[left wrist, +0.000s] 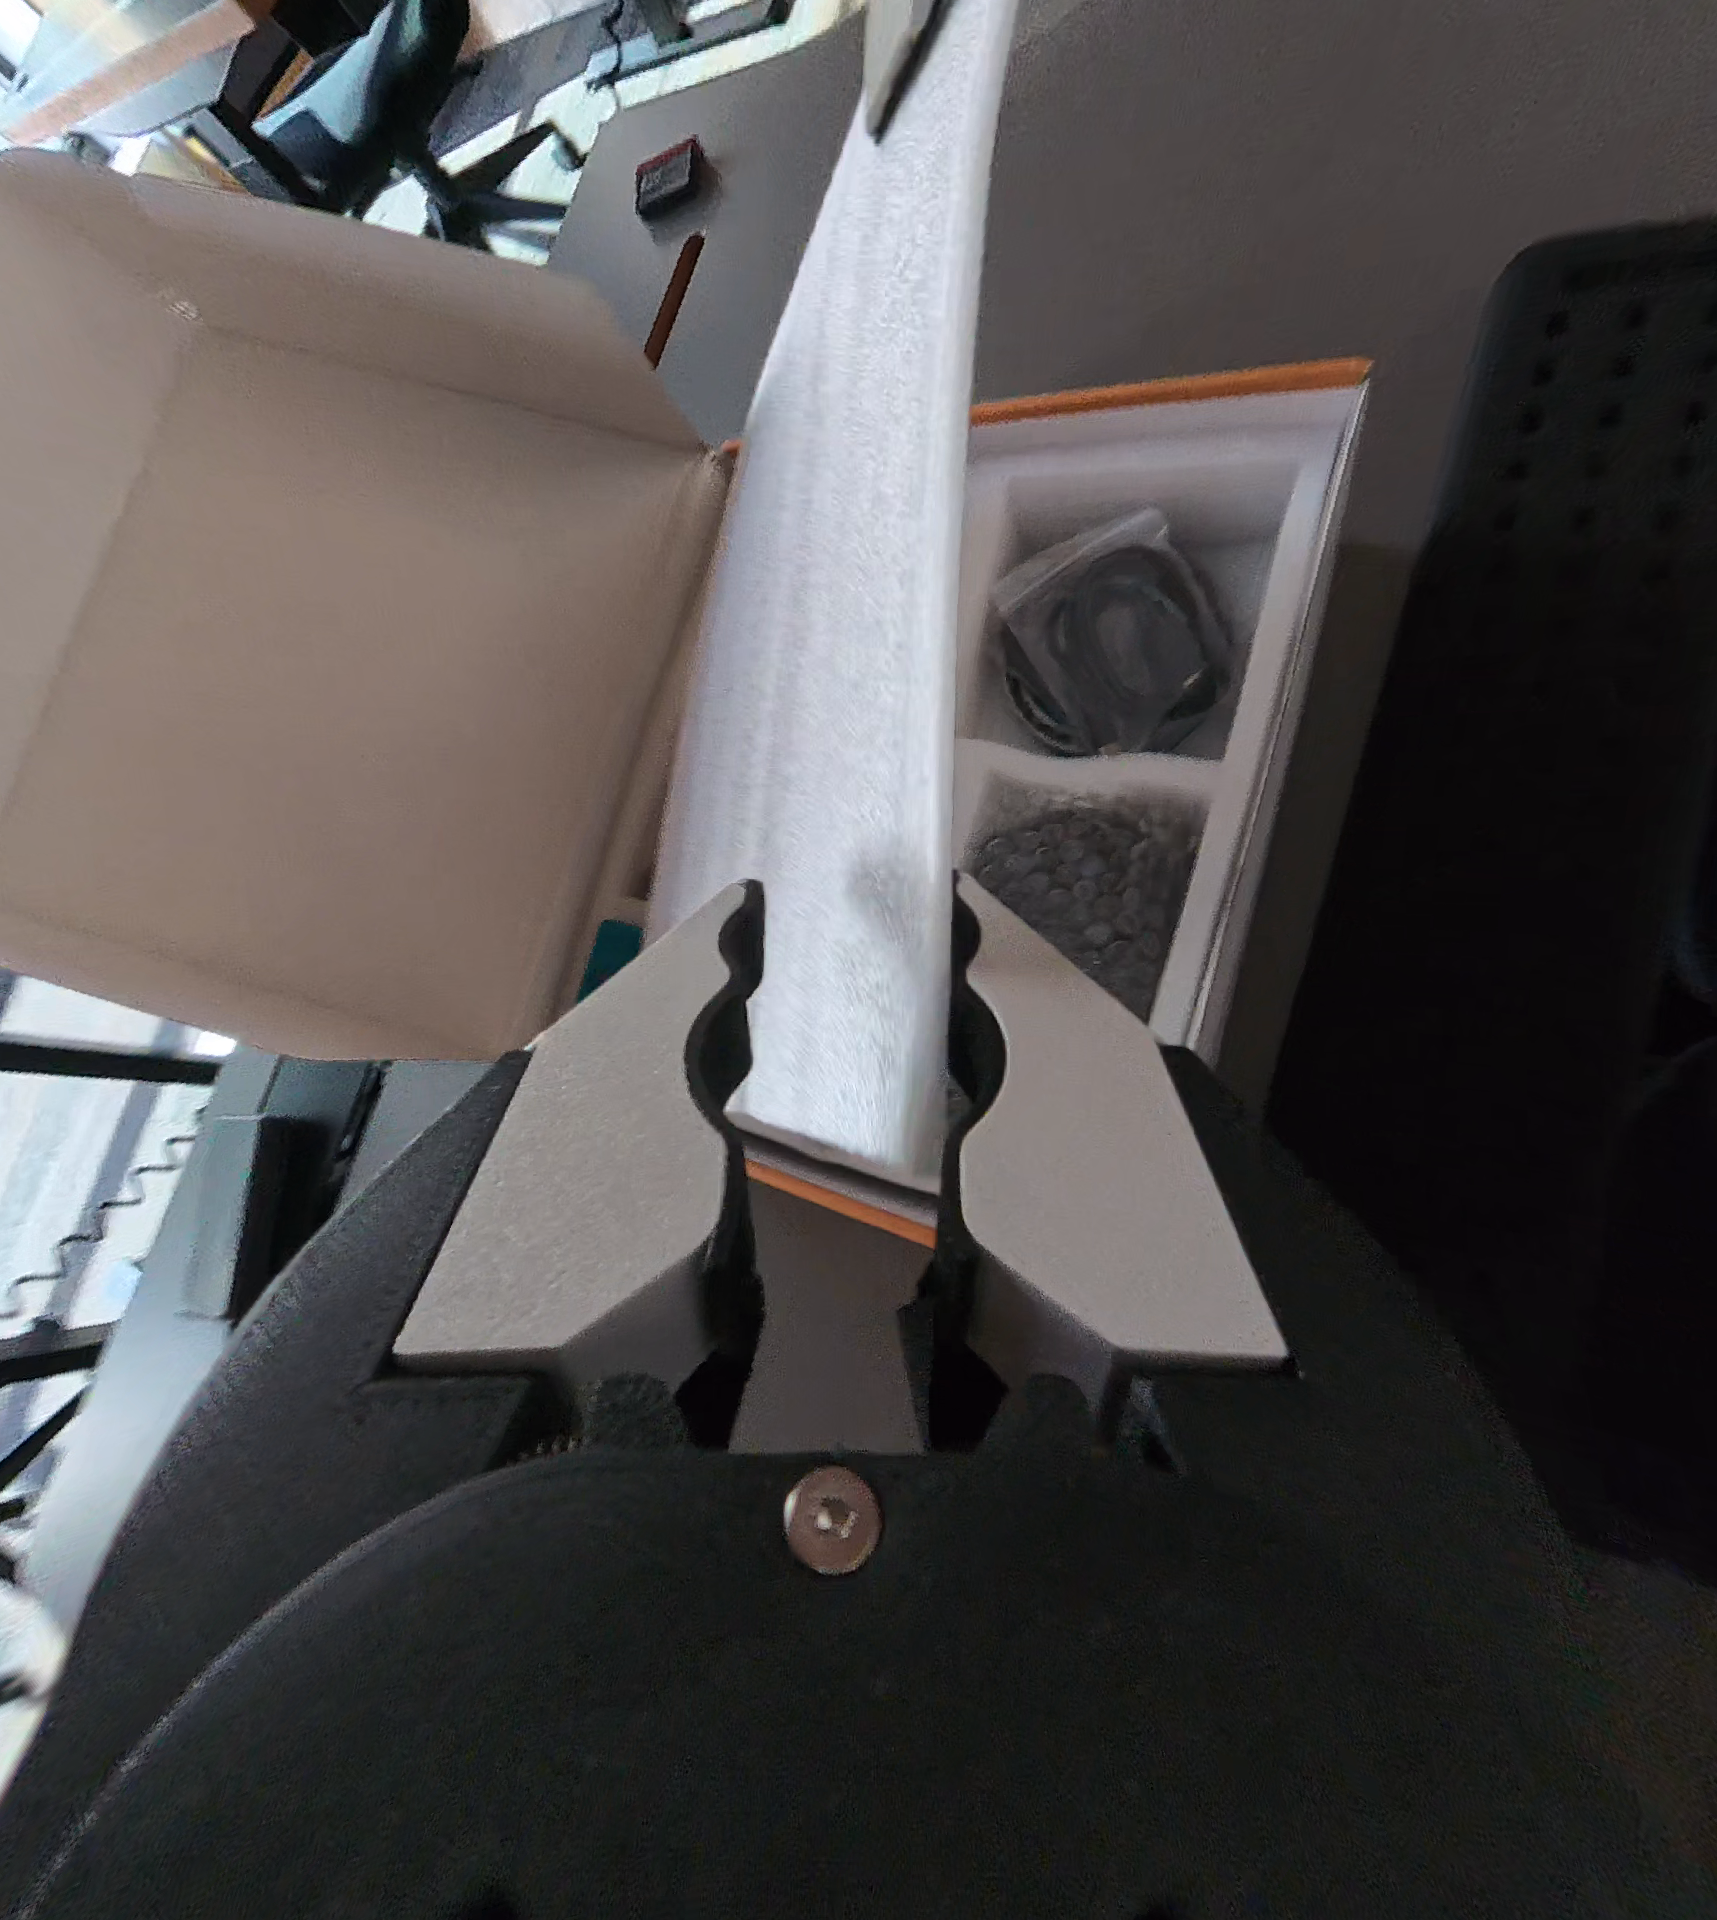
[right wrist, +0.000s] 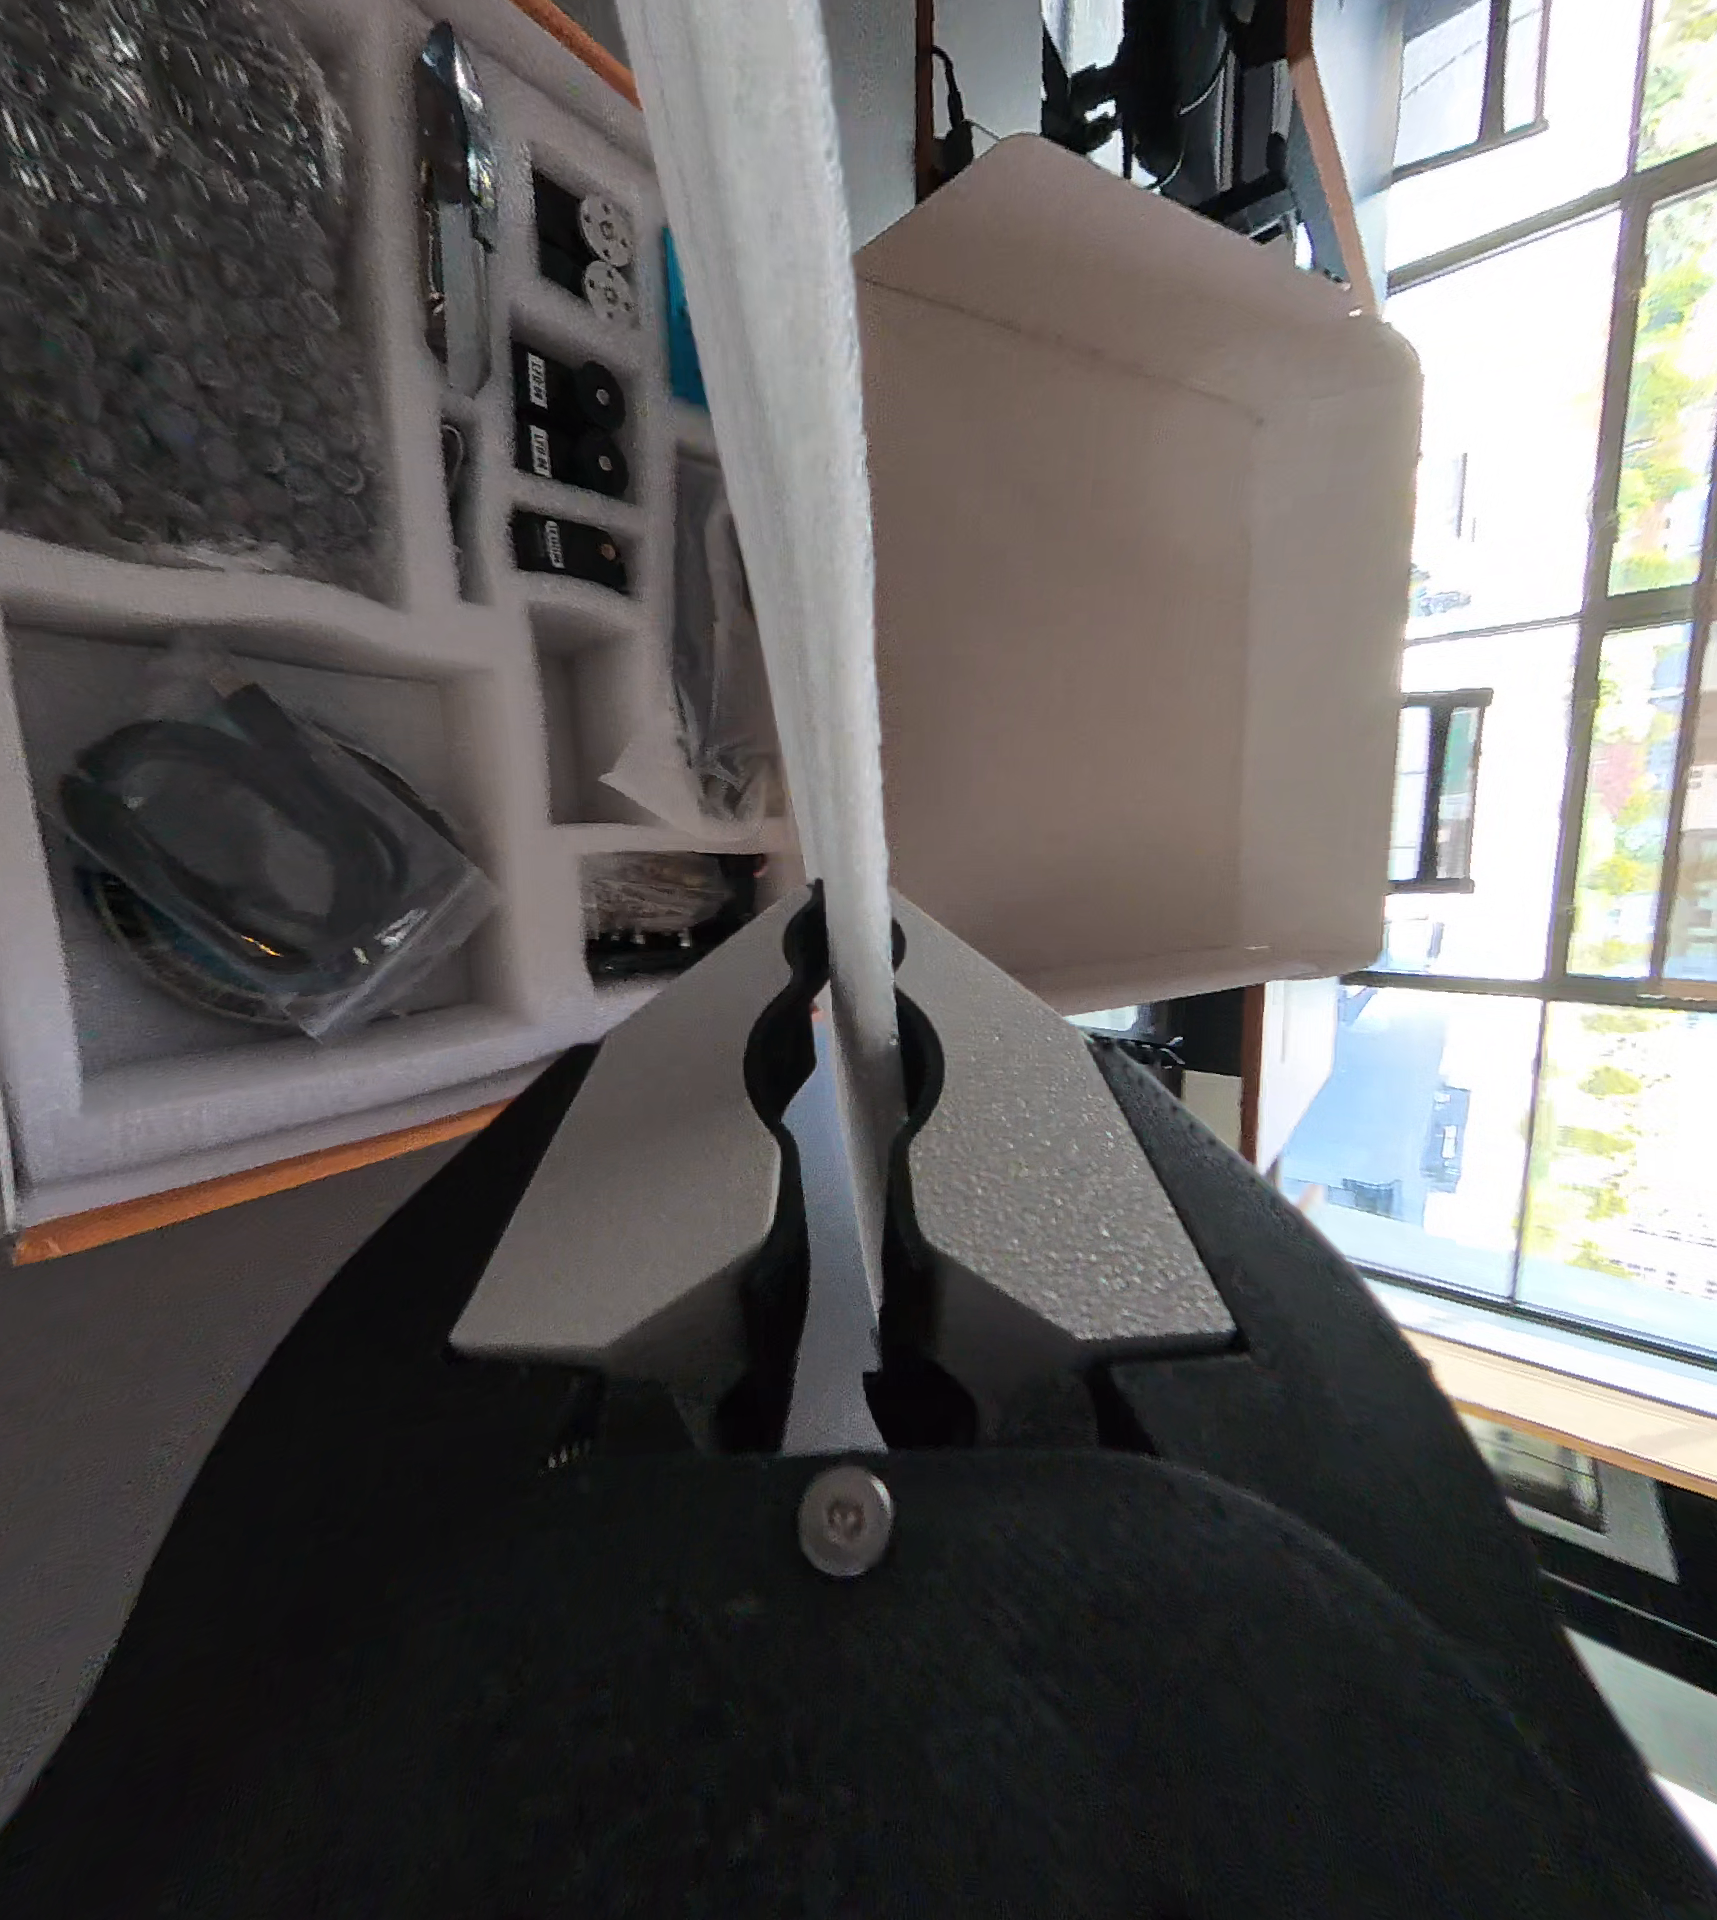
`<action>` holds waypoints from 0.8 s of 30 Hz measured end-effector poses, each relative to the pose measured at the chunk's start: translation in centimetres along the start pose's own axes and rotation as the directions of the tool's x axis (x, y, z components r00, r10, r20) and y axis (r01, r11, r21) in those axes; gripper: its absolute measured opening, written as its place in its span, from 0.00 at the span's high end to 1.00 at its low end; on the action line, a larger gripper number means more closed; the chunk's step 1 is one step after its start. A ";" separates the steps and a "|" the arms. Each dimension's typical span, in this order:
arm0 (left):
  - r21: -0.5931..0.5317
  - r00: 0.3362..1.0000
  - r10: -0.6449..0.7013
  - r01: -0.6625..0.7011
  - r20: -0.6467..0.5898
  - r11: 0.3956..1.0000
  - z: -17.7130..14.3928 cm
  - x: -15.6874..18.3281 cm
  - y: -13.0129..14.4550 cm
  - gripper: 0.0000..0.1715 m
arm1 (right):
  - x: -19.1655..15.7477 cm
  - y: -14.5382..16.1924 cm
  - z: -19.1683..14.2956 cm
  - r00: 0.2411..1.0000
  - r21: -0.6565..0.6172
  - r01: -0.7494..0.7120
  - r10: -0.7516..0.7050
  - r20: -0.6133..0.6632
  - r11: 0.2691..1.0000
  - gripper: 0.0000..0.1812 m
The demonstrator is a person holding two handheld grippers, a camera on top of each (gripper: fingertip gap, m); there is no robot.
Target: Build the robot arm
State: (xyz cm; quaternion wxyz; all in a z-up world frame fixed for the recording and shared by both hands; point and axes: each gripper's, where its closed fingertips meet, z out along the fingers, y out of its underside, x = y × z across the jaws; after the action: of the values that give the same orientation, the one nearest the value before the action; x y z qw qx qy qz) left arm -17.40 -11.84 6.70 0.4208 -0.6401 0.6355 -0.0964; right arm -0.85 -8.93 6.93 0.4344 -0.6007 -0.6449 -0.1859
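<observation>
A white foam sheet point(left wrist: 854, 520) runs from between my left gripper's point(left wrist: 854, 894) fingers up to the top of the left wrist view. The left jaws stand apart with the sheet's end between them, and the pads do not clearly press on it. My right gripper point(right wrist: 849, 904) is shut on the thin edge of the same foam sheet point(right wrist: 760, 312). One of its fingers point(left wrist: 895, 62) shows at the sheet's far end in the left wrist view. Behind the sheet lies an open orange-edged box point(right wrist: 241, 1195) with a white foam insert.
The insert holds a bagged black cable coil point(right wrist: 262, 831), also in the left wrist view point(left wrist: 1103, 644), a bubble-wrap bag point(right wrist: 158, 312) and small black motors point(right wrist: 573, 416). The beige box lid point(left wrist: 262, 623) stands open point(right wrist: 1093, 623). A black chair point(left wrist: 1612, 831) is at the right. Windows point(right wrist: 1612, 623) are beyond. Left tips to right tips: about 20 cm.
</observation>
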 end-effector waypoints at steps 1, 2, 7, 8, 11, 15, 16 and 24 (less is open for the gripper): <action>0.037 0.999 -0.029 0.030 -0.028 0.999 -0.6 0.3 -0.1 0.79 | 0.8 0.1 -0.4 0.998 -0.002 0.044 -0.044 -0.040 0.999 0.99; 0.078 0.997 -0.061 0.066 -0.056 0.995 -1.3 0.6 -0.1 0.76 | 1.8 0.1 -1.0 0.991 -0.006 0.092 -0.093 -0.093 0.996 0.99; 0.183 0.973 -0.211 0.226 -0.098 0.957 -4.0 0.4 2.2 0.73 | 5.0 3.2 -7.3 0.906 -0.095 0.294 -0.309 -0.289 0.951 0.99; 0.174 0.970 -0.227 0.239 -0.089 0.955 -4.1 0.4 3.2 0.73 | 5.4 4.5 -9.2 0.870 -0.113 0.321 -0.340 -0.358 0.940 0.99; 0.160 0.960 -0.274 0.281 -0.064 0.946 -4.1 0.3 6.3 0.74 | 4.5 9.9 -14.0 0.786 -0.188 0.344 -0.392 -0.478 0.920 0.99; 0.146 0.937 -0.340 0.349 -0.082 0.926 -3.5 0.1 8.8 0.74 | 1.3 18.1 -15.7 0.790 -0.285 0.228 -0.347 -0.504 0.931 0.99; 0.141 0.934 -0.348 0.357 -0.084 0.923 -3.3 0.0 9.1 0.74 | 0.4 19.9 -15.3 0.802 -0.301 0.206 -0.337 -0.493 0.931 0.99; 0.096 0.939 -0.341 0.345 -0.050 0.934 -3.0 -0.1 8.6 0.74 | -4.8 28.6 -9.7 0.885 -0.346 0.102 -0.245 -0.397 0.932 0.99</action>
State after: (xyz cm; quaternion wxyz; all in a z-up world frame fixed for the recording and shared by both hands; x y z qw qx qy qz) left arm -25.73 -11.58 2.96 0.4194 -0.7170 0.5150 -0.2115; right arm 28.70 -13.30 0.44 0.4466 -0.5449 -0.5455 -0.4541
